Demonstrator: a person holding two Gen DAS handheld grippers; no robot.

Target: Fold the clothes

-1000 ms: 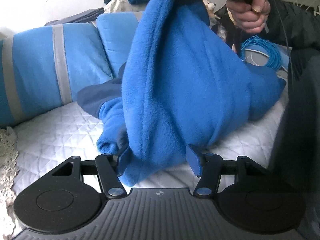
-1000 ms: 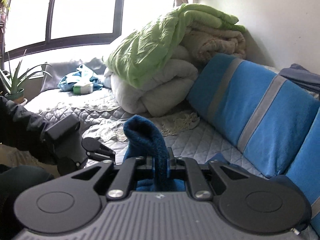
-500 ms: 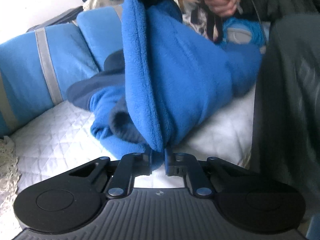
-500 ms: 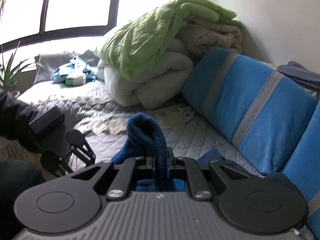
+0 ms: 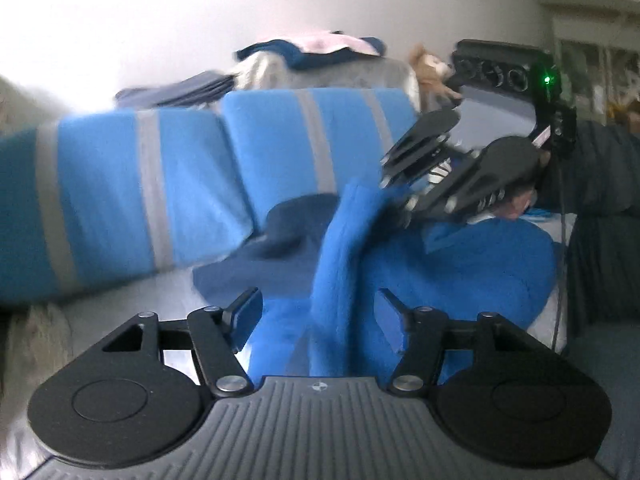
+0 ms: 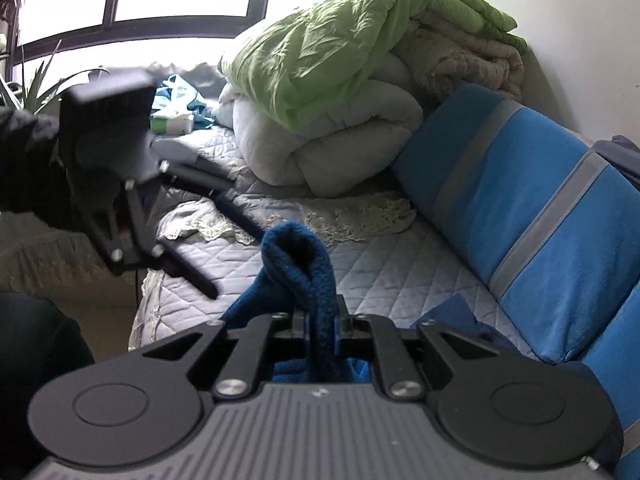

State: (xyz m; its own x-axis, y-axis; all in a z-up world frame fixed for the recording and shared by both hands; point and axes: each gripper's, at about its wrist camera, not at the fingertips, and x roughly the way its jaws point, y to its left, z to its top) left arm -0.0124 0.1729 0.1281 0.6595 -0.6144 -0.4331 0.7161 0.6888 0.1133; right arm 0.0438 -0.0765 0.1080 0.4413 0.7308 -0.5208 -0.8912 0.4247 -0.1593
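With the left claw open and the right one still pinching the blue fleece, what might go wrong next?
1. The left claw is open around a hanging fold of the blue fleece garment without gripping it; closing now may catch a bunched ridge, not an edge.
2. Only the right claw holds the fleece, on a narrow fold, so lifting could let it slip.
3. The claws sit close together; they might collide.

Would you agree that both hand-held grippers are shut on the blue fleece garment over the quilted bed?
Not quite. In the left wrist view, the left hand-held gripper is open, its jaws apart around the blue fleece garment. Only the right hand-held gripper is shut on it, over the quilted bed.
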